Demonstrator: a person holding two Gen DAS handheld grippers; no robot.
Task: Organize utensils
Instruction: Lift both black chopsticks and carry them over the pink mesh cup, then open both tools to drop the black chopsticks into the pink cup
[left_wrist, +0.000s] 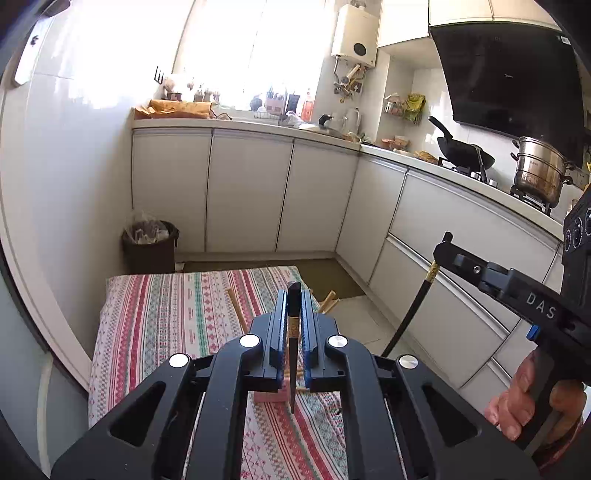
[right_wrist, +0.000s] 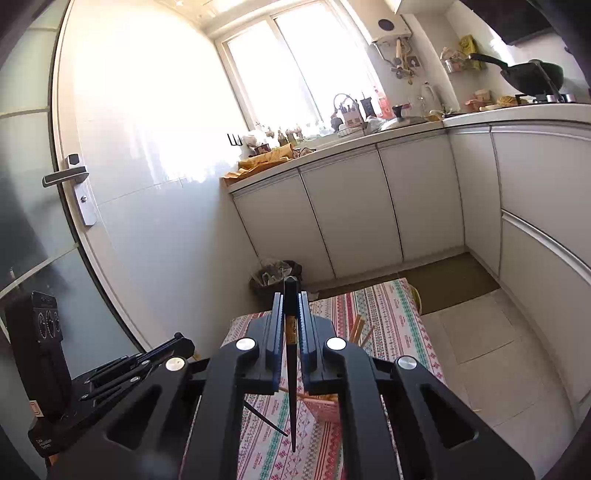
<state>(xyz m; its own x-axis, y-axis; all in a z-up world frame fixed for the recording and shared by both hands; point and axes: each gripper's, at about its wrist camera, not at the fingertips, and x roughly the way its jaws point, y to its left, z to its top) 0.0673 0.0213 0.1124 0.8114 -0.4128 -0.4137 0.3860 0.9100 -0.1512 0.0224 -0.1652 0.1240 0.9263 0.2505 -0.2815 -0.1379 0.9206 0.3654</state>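
My left gripper (left_wrist: 294, 295) is shut on a black chopstick (left_wrist: 293, 369) with a gold band. It hangs upright between the blue pads, tip down, above a pink basket (left_wrist: 269, 396). At the right my right gripper (left_wrist: 443, 245) holds a second black chopstick (left_wrist: 406, 321), slanting down. In the right wrist view the right gripper (right_wrist: 291, 299) is shut on that black chopstick (right_wrist: 291, 398) over the striped cloth (right_wrist: 399, 332). The pink basket (right_wrist: 325, 408) holds wooden chopsticks. The left gripper (right_wrist: 179, 339) shows at lower left. Loose wooden chopsticks (left_wrist: 236, 306) lie on the cloth.
A low table under the striped cloth (left_wrist: 166, 314) stands in a narrow kitchen. A dark trash bin (left_wrist: 149, 243) sits behind it by white cabinets (left_wrist: 247, 184). A wok (left_wrist: 463, 153) and a steel pot (left_wrist: 539, 170) stand on the stove. A door handle (right_wrist: 66, 178) is at left.
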